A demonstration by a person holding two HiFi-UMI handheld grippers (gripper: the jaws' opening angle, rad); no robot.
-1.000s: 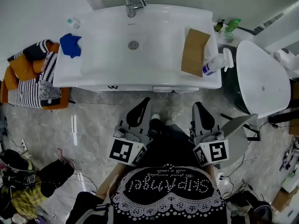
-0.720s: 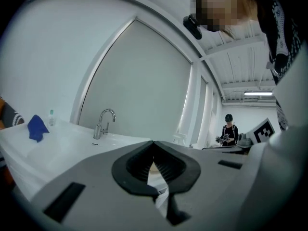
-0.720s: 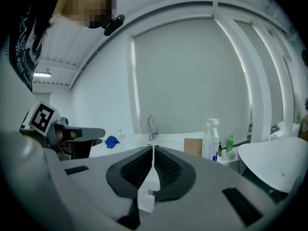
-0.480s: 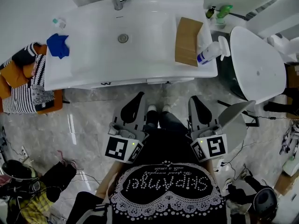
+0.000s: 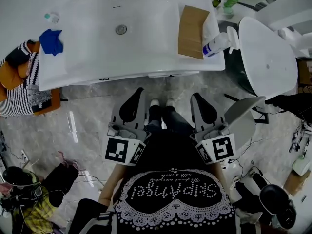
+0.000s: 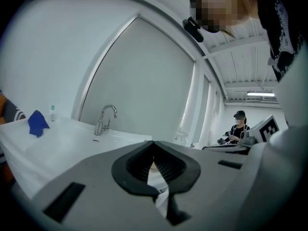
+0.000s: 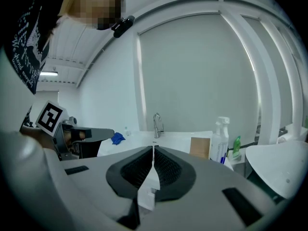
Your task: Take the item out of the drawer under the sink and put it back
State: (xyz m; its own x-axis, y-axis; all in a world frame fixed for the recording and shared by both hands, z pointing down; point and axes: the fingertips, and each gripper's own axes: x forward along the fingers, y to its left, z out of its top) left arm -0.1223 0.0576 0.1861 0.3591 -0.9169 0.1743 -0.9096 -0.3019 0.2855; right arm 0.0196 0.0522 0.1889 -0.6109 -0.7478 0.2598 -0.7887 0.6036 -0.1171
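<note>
White sink [image 5: 92, 57] above a grey marble floor [image 5: 87, 126]. Blue cloth [image 5: 51, 40] on its left ledge, brown board [image 5: 191, 25] and spray bottle [image 5: 217, 42] on its right. Since the earlier frames the sink sits higher in the head view, tap cut off at the top edge. Drawer front [image 5: 161, 74] under the basin closed; item cannot be seen. Left gripper [image 5: 136, 94] and right gripper [image 5: 197, 99] both clenched, empty, short of the drawer.

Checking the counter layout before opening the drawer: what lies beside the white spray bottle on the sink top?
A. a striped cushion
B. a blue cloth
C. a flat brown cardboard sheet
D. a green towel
C: the flat brown cardboard sheet lies next to the white spray bottle on the white sink top.
</note>
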